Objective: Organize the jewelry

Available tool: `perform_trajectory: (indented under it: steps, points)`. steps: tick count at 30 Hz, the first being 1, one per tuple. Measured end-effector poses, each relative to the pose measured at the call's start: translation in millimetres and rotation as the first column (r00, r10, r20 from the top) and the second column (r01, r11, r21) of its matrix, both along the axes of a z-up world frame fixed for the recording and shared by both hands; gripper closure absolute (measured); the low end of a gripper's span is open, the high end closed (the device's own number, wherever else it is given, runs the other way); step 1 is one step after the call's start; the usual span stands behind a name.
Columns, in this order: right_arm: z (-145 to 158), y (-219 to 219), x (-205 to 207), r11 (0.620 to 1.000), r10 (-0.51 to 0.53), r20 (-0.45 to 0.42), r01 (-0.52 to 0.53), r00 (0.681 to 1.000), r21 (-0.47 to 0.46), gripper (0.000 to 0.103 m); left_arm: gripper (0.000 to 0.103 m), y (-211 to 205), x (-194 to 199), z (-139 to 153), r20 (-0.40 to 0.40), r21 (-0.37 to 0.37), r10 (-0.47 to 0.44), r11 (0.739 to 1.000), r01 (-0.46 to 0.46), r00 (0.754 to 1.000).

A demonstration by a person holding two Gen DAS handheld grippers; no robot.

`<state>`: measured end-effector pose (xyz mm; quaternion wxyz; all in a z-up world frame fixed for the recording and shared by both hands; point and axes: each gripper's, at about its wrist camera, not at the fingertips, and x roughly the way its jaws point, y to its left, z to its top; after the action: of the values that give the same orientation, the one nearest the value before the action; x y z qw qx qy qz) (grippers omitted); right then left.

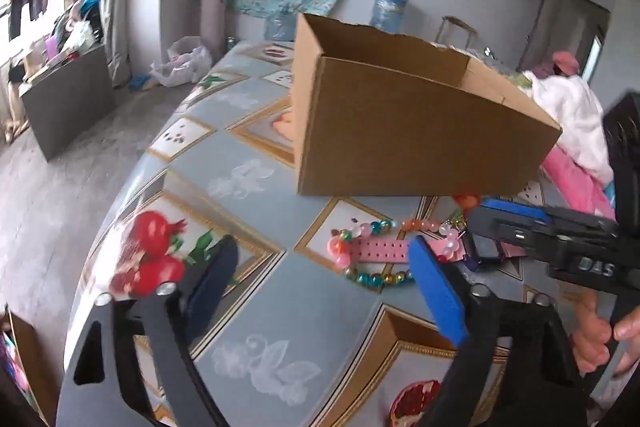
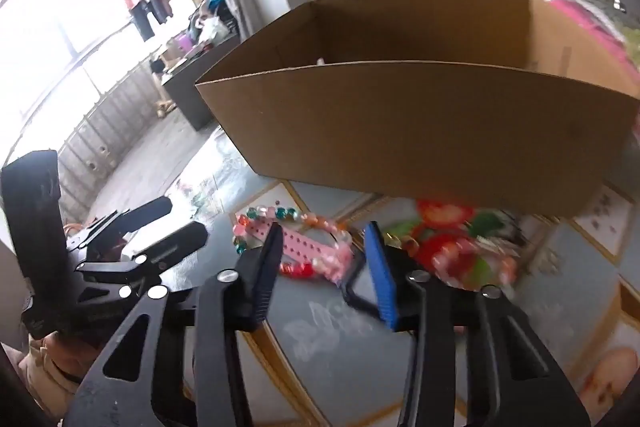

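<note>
box (image 2: 420, 131) interior mostly hidden

Left tongs (image 1: 324, 267) spread wide, right tongs (image 2: 326, 259) part open, both angled downward

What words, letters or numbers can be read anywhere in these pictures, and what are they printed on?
"DAS": raised letters on the black body of the right gripper, seen from the left wrist camera; the letters may be part of a longer word.
Cardboard box: no print shows on its sides.
Pink watch: nothing readable on it.
No other text can be made out.
</note>
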<state>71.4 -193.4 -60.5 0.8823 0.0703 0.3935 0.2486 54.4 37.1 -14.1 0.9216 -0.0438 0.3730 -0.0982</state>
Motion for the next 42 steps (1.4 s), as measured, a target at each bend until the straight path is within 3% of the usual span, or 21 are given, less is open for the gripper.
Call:
perform_trajectory:
  steps: [6, 9, 13, 16, 18, 22, 26, 33, 38, 42]
  points:
    - [-3.4, 14.3, 4.9, 0.988, 0.07, -0.028, -0.073, 0.997, -0.136, 0.086, 0.057, -14.8, 18.2, -13.4, -0.068, 0.005, -0.071, 0.997, 0.072, 0.995]
    - [-5.1, 21.5, 1.2, 0.971, 0.096, -0.024, -0.099, 0.995, -0.216, 0.087, 0.066, -19.0, 23.7, -22.2, -0.105, 0.023, -0.073, 0.997, 0.076, 0.992]
    - [-16.9, 42.1, 9.1, 0.941, 0.103, 0.006, -0.095, 0.995, -0.325, 0.088, 0.07, -20.6, 26.1, -26.1, -0.111, 0.039, -0.06, 0.997, 0.065, 0.992]
    - [-22.8, 57.8, 13.3, 0.93, 0.105, 0.016, -0.092, 0.994, -0.356, 0.09, 0.076, -22.6, 26.2, -27.8, -0.106, 0.053, -0.051, 0.997, 0.056, 0.993]
    - [-26.6, 63.9, 19.2, 0.921, 0.109, 0.028, -0.09, 0.994, -0.378, 0.092, 0.085, -23.8, 25.9, -28.9, -0.102, 0.06, -0.041, 0.997, 0.048, 0.994]
    - [-26.1, 51.3, 23.1, 0.923, 0.104, 0.027, -0.086, 0.994, -0.375, 0.095, 0.093, -25.1, 24.6, -27.4, -0.077, 0.086, -0.036, 0.995, 0.042, 0.996]
    - [-17.5, 38.5, 12.3, 0.934, 0.076, 0.057, -0.051, 0.995, -0.353, 0.096, 0.094, -23.6, 19.1, -19.7, -0.053, 0.07, -0.048, 0.996, 0.052, 0.997]
    - [25.8, 19.9, -12.3, 0.967, 0.034, 0.166, 0.01, 0.986, -0.256, 0.096, 0.094, -27.3, -2.3, 23.0, 0.023, 0.064, -0.08, 0.995, 0.079, 0.997]
    - [80.0, 12.0, -27.3, 0.984, 0.047, 0.263, 0.001, 0.964, -0.178, 0.096, 0.094, -33.7, -18.7, 83.1, 0.135, 0.062, -0.11, 0.993, 0.103, 0.985]
    - [135.9, -1.4, -17.5, 0.99, 0.061, 0.358, -0.01, 0.932, -0.144, 0.096, 0.094, -45.4, -6.8, 140.7, 0.238, 0.066, -0.139, 0.99, 0.127, 0.961]
